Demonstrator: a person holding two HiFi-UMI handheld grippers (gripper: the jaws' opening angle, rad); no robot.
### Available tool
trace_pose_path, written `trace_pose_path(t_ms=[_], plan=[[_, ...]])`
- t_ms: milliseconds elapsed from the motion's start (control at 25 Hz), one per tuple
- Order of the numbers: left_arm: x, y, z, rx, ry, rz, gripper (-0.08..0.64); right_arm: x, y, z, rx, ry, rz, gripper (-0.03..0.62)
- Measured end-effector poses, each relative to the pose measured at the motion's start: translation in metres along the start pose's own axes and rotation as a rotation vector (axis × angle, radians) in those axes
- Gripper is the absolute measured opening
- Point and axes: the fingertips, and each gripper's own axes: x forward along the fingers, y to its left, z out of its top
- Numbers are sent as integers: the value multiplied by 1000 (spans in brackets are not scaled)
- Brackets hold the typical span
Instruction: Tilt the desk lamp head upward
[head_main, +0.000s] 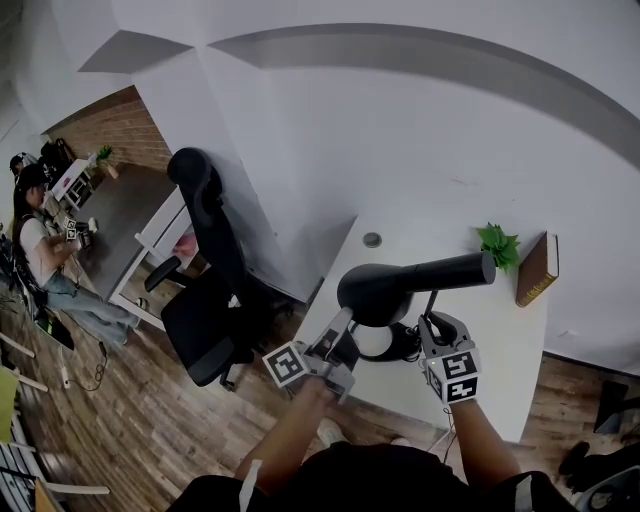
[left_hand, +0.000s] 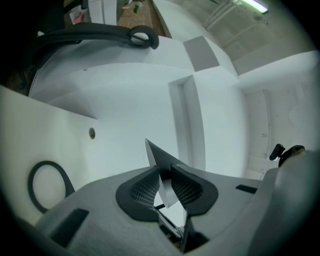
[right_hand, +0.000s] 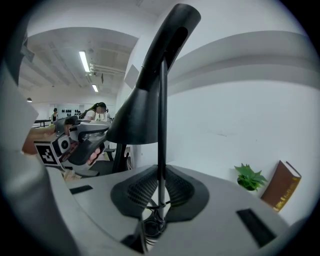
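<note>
**A:** How far along is the tilt? Looks to me like both grips are set and that's about it.

**B:** Pretty much. The lamp head (head_main: 400, 285) sits over the near part of the white desk (head_main: 500, 340), with the shade mouth facing down toward the desktop. So I'd say the upward tilt isn't done yet.

**A:** What's the left gripper (head_main: 343, 325) on?

**B:** Its 2 pads are pinched on the thin rim (left_hand: 156, 157) of the shade, at the wide end. Nothing else is between them.

**A:** And the right gripper (head_main: 432, 325)?

**B:** Clamped on the skinny stem (right_hand: 161, 100), low down on it. My guess is that's the bracing hand.

**A:** So what's left?

**B:** The whole actual move, I reckon. Lift the rim so the head pivots up against the braced stem, then let go with both. The plant (head_main: 497, 245) and book (head_main: 537, 268) are well off at the far edge, so no trouble there.
</note>
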Motion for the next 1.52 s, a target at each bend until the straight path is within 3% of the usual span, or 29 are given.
trace_pose_path(t_ms=[320, 840, 1120, 1520], plan=[[4, -26, 37, 174, -28, -11, 64, 0, 5, 2, -10, 11, 9, 37], [19, -89, 82, 600, -31, 1, 64, 1, 3, 1, -25, 24, 13, 37], [28, -118, 91, 712, -48, -16, 64, 0, 3, 2, -24, 26, 0, 37], [41, -164, 95, 1013, -33, -17, 71, 1, 6, 3, -23, 35, -12, 37]])
